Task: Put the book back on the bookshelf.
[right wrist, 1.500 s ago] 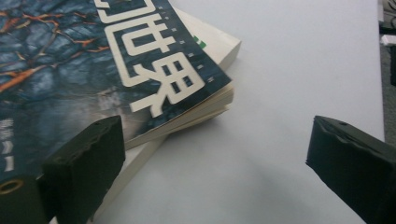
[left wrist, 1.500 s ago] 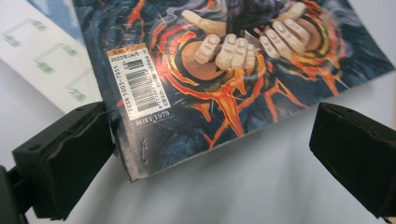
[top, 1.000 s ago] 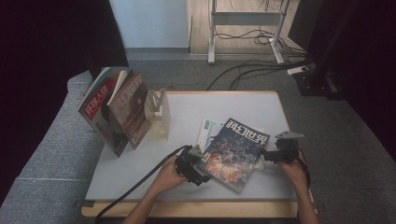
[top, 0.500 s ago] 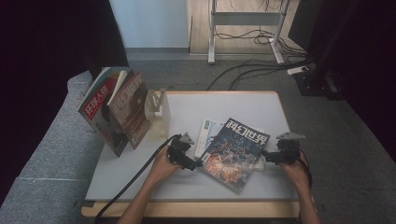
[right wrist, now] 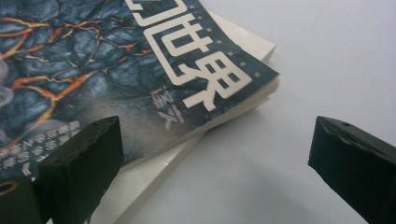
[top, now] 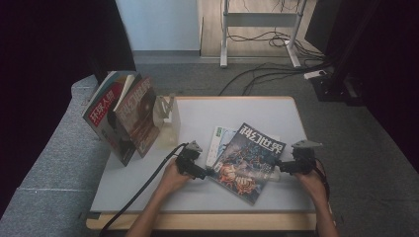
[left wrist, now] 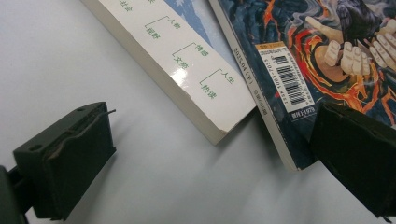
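— Where's the dark magazine (top: 248, 157)?

— Flat on the desk (top: 148, 190), near the front edge, lying on a pale book (left wrist: 187, 65).

— And the hand-held grippers?

— The left hand-held gripper (top: 206, 173) sits at its left edge, jaws spread wide; the right hand-held gripper (top: 277, 167) at its right edge, jaws likewise apart, gripping nothing.

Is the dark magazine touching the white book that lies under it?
Touching. In the right gripper view the dark magazine rests directly on the white book, with no gap visible.
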The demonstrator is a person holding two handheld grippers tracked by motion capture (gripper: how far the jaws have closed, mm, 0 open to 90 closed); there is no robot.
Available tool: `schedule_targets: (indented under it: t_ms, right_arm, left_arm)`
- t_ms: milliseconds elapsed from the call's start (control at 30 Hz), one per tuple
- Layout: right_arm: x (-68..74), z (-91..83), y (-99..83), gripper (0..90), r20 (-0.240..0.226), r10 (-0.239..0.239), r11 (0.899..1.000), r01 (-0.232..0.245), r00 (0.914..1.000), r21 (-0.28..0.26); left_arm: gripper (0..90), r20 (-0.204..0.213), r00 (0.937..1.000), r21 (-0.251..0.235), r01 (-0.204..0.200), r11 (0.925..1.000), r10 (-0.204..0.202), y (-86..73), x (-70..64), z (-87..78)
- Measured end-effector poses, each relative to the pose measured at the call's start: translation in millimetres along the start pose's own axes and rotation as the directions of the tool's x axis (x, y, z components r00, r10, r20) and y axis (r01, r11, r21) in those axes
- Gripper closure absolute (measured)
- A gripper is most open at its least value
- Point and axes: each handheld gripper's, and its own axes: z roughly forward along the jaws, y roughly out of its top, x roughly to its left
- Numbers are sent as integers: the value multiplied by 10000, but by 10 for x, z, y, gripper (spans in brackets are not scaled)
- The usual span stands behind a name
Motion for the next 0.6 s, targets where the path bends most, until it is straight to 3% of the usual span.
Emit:
schedule_targets:
  t_ms: [300,433,600]
  right_arm:
    - [41,47,29,0,-578,258,9997,-257,9980,23]
    - [55,100,29,0,-917,496,9987,-480,9945,194]
    - [33,139,5,0,-1297,951,9953,-921,9870,289]
  left_arm:
    - [0,-281,9996,0,-76,10000,76,-24,-30,7]
    - [0,-558,9981,50,-276,9996,279,-30,-64,25]
    - [0,-581,9977,42,-334,9994,336,-34,-65,27]
